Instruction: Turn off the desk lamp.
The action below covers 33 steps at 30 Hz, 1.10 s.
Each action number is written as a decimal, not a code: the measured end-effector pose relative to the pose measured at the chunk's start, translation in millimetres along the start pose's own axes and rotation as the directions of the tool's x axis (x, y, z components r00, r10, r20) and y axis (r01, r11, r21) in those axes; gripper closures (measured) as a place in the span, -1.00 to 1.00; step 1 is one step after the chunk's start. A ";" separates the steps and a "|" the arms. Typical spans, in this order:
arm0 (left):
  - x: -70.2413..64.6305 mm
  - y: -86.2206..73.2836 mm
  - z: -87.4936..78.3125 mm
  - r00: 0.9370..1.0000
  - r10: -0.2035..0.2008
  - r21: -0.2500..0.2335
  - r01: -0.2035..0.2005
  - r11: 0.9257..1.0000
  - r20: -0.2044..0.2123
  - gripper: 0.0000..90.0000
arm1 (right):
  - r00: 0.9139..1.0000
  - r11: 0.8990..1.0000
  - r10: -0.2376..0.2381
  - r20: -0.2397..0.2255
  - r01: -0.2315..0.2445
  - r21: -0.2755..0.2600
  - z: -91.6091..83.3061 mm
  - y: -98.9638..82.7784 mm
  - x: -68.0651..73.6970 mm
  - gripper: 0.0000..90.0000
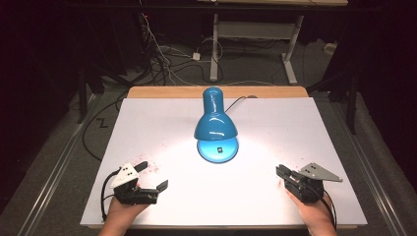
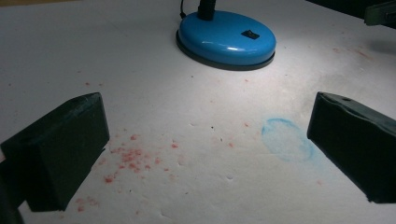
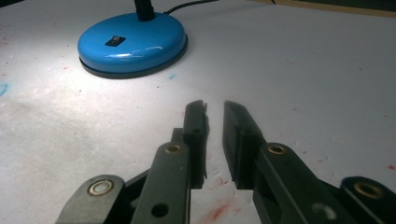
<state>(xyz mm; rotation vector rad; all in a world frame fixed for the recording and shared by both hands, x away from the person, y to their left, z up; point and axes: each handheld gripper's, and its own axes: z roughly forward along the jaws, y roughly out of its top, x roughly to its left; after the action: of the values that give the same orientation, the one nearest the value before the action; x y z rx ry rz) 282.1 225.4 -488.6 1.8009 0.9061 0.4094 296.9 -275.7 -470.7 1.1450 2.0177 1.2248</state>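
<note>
Dark floor with loose cables and grey desk legs lies beyond a white-covered worktop (image 1: 275, 123) with a wooden far edge. Near the middle of that worktop, towards its far side, stands the glossy blue desk lamp (image 1: 215, 120), its bell-shaped shade tipped down over its round blue base (image 2: 226, 39), which carries a small black rocker switch (image 3: 115, 41) on top; the lamp is lit and throws a bright pool around the base. A black cord (image 1: 236, 102) runs from behind the lamp towards the far edge. The left claw (image 1: 150, 177) rests on the worktop well to the near left of the lamp, held by a hand, its two black jaws spread wide and released, with nothing between them. Red specks (image 2: 128, 161) and a faint blue ring stain (image 2: 286, 139) mark the surface under it. The right claw (image 1: 279, 171) sits well to the near right of the lamp, pointing towards it, jaws drawn almost together with a thin gap, clenched on nothing.
</note>
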 end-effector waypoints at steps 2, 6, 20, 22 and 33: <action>0.0 0.0 -0.2 1.000 0.001 -0.001 -0.001 1.000 0.000 -1.00 | 1.000 1.000 -0.001 0.000 0.001 -0.001 -0.7 0.4 0.1 0.91; 0.3 -0.1 0.2 1.000 -0.002 0.000 0.002 1.000 0.000 -1.00 | 1.000 1.000 -0.008 0.009 0.008 -0.005 -1.1 1.1 -0.4 1.00; -0.4 1.7 5.0 1.000 0.004 0.009 -0.004 1.000 0.009 -1.00 | 0.997 0.999 -0.030 -0.075 0.031 0.013 9.0 3.8 13.2 1.00; -0.5 2.6 3.8 1.000 0.012 0.002 -0.012 1.000 0.009 -1.00 | 0.995 0.999 -0.029 -0.092 0.031 0.017 12.9 5.3 17.7 1.00; 2.5 9.1 0.3 0.998 0.000 0.006 0.000 1.000 0.061 -1.00 | 0.986 0.995 -0.085 -0.146 0.091 0.037 30.8 9.3 45.1 1.00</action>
<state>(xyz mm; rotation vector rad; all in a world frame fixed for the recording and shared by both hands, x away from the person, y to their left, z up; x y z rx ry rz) 287.5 225.4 -480.8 1.8092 0.8655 0.3499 301.0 -220.8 -476.7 1.0003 2.1873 1.2572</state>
